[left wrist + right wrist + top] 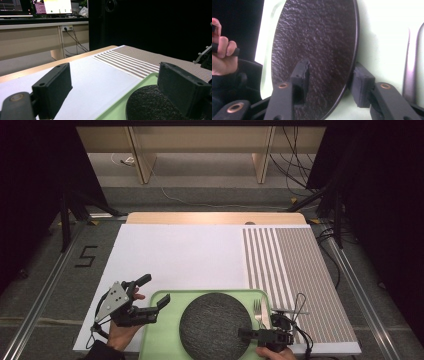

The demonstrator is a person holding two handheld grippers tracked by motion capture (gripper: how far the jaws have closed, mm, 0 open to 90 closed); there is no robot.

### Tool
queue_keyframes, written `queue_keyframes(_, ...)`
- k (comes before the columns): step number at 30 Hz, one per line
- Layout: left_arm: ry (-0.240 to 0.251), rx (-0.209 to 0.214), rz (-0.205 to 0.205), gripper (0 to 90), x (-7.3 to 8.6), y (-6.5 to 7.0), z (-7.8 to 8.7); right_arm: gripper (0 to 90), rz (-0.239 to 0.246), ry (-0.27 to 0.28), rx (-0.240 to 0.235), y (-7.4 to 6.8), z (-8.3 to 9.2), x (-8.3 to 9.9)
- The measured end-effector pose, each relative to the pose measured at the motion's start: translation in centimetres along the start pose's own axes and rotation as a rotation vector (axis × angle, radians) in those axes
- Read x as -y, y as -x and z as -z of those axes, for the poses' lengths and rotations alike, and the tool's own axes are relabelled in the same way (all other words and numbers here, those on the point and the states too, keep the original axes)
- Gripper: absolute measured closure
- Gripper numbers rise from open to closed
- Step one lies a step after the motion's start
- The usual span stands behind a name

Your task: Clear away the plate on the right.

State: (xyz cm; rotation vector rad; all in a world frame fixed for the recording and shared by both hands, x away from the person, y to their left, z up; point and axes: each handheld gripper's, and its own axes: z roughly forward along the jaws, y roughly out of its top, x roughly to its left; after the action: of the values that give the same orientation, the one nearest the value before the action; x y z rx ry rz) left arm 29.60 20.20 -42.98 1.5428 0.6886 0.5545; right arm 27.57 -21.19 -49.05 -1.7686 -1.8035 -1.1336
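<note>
My right hand-held gripper [243,334] sits low at the near edge of the counter [175,255], pointing across the dark round plate [214,325] that lies in the pale green tray [156,340]. In the right gripper view its jaws stand apart, one pad over the plate's textured face and the other just outside the rim, straddling the plate's edge; neither pad presses on it, so nothing is pinched. A fork [261,312] lies in the tray just beside the plate, on its right side. My left hand-held gripper [156,296] hovers at the tray's left rim with its jaws spread wide and nothing between them; from its own view one jaw hangs over the white counter surface and the other over the plate's edge. A striped mat [290,270] covers the right part of the counter, beyond the tray.
</note>
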Motion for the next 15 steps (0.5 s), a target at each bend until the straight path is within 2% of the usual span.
queue_keyframes(4, -0.001, -0.001, -0.003, 11.7, 0.0, 0.0, 0.0, 49.8, 0.028, 0.029, 0.018, -0.2, 0.4, -0.2)
queue_keyframes(9, -0.002, 0.004, -0.001, 11.7, 0.0, 0.0, 0.0, 44.6, 0.087, 0.081, 0.043, -0.5, 1.2, -0.6)
queue_keyframes(12, -0.004, 0.004, 0.0, 11.7, 0.0, 0.0, 0.0, 41.9, 0.149, 0.136, 0.044, -0.8, 1.9, -1.0)
queue_keyframes(15, -0.002, 0.004, 0.006, 11.7, 0.0, 0.0, -0.1, 39.1, 0.239, 0.184, 0.069, -1.3, 2.5, -1.4)
